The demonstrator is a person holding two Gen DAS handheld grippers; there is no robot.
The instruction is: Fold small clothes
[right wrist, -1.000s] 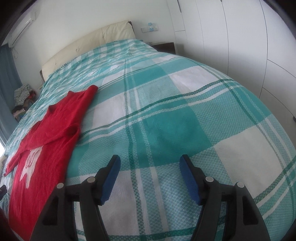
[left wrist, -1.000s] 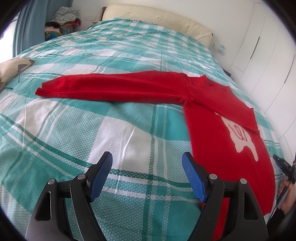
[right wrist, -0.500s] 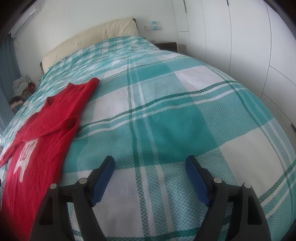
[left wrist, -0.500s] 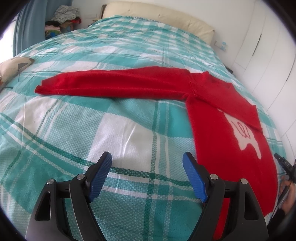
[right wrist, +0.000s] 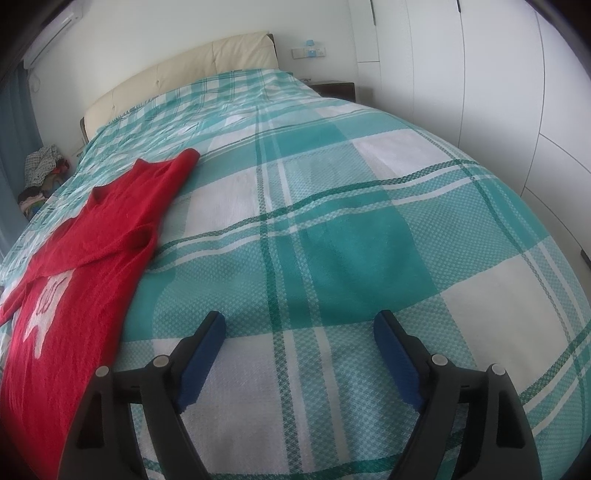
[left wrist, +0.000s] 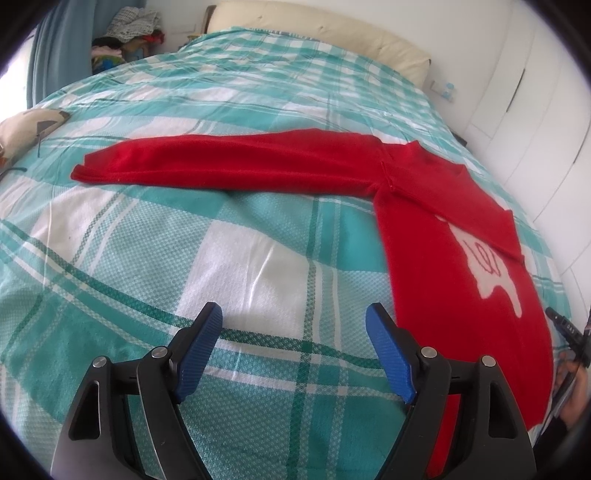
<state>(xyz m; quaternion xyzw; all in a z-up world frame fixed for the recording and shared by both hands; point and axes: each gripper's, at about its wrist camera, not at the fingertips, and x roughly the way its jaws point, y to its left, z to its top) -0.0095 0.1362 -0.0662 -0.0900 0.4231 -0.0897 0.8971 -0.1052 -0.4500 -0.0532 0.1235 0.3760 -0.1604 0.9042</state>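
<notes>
A red sweater [left wrist: 443, 266] with a white motif lies flat on the teal plaid bed [left wrist: 184, 240]. One sleeve [left wrist: 221, 166] stretches out to the left; the other sleeve [right wrist: 110, 236] is folded across the chest. My left gripper [left wrist: 293, 314] hovers open above bare bedcover, just left of the sweater's body, with nothing between its blue pads. In the right wrist view the sweater [right wrist: 66, 306] sits at the left. My right gripper [right wrist: 301, 317] hangs over bare plaid to the right of it, its jaws opening with nothing between them.
A cream headboard [right wrist: 184, 66] closes the far end of the bed. A pile of clothes [left wrist: 125, 29] sits in the far left corner, a cushion [left wrist: 26, 125] at the left edge. White wardrobe doors [right wrist: 480, 92] and a dark nightstand [right wrist: 332, 88] stand on the right.
The right gripper's jaws have spread wider. Both views have shifted only slightly, and the sweater lies as before.
</notes>
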